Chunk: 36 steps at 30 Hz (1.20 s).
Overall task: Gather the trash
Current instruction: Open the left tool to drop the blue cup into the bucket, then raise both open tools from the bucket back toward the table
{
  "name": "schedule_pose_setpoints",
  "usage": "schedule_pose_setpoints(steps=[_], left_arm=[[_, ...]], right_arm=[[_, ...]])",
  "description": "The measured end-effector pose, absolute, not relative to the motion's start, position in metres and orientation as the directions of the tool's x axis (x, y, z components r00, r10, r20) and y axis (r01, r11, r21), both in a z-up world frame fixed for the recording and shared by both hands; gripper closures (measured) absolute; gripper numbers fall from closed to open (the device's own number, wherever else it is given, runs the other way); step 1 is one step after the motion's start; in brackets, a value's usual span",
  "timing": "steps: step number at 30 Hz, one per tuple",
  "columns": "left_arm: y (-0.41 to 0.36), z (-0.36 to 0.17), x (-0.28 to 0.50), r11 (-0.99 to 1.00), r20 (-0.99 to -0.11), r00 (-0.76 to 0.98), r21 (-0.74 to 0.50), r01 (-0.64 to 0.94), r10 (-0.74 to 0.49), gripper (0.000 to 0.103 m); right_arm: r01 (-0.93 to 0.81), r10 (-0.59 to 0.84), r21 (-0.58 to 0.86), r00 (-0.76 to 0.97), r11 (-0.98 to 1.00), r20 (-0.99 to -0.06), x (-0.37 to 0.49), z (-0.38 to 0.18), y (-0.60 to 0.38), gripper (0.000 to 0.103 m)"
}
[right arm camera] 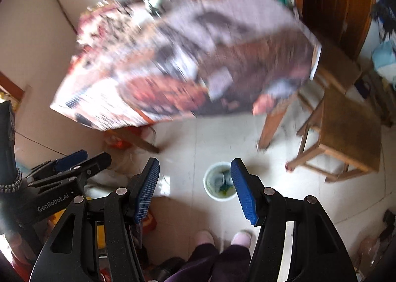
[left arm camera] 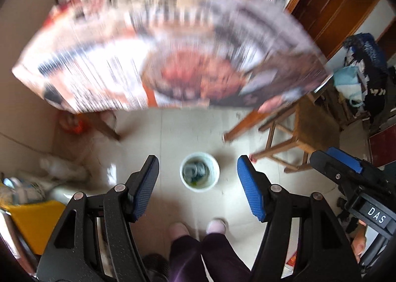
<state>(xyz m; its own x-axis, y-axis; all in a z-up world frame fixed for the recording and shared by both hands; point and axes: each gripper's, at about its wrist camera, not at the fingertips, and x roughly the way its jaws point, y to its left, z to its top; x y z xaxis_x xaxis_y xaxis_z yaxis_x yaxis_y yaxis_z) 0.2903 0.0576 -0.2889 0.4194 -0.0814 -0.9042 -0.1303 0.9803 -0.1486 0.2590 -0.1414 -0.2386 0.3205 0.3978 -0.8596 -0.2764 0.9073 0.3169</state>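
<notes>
A small white bucket point(left arm camera: 199, 175) stands on the pale tiled floor far below, with bluish and green scraps inside. My left gripper point(left arm camera: 198, 158) hangs high above it, open, with nothing between its blue pads. In the right wrist view the same bucket point(right arm camera: 219, 181) shows between the fingers of my right gripper point(right arm camera: 195, 161), which is also open and empty. Each gripper appears at the edge of the other's view: the right one point(left arm camera: 346, 164) and the left one point(right arm camera: 71, 158). Both views are blurred.
A table under a printed cover point(left arm camera: 173, 59) fills the upper view, with bottles and jars at its far end. A wooden stool point(left arm camera: 309, 128) stands right of the bucket. The person's feet in pink slippers point(left arm camera: 178, 228) are below it. Bags lie by the left wall.
</notes>
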Motion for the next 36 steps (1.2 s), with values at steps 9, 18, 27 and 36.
schedule_pose_setpoints(steps=[9, 18, 27, 36], left_arm=[[0.067, -0.148, 0.250, 0.995, -0.777, 0.627, -0.097, -0.032, -0.056, 0.037], [0.093, -0.072, 0.221, 0.995, -0.653, 0.754, -0.103, 0.009, -0.075, 0.015], [0.104, -0.053, 0.231, 0.993, -0.622, 0.779, -0.118, 0.008, -0.080, 0.013], [0.098, -0.059, 0.291, 0.992, -0.626, 0.779, -0.121, -0.041, -0.044, 0.013]], right_arm=[[-0.305, 0.373, 0.236, 0.552, 0.923, -0.745, 0.221, -0.105, -0.134, 0.046], [-0.276, 0.329, 0.182, 0.722, 0.944, -0.609, 0.197, -0.030, -0.122, 0.021], [-0.261, 0.300, 0.151, 0.777, 0.954, -0.553, 0.212, -0.016, -0.115, 0.007], [-0.294, 0.321, 0.138, 0.772, 0.946, -0.549, 0.262, -0.021, -0.122, 0.007]])
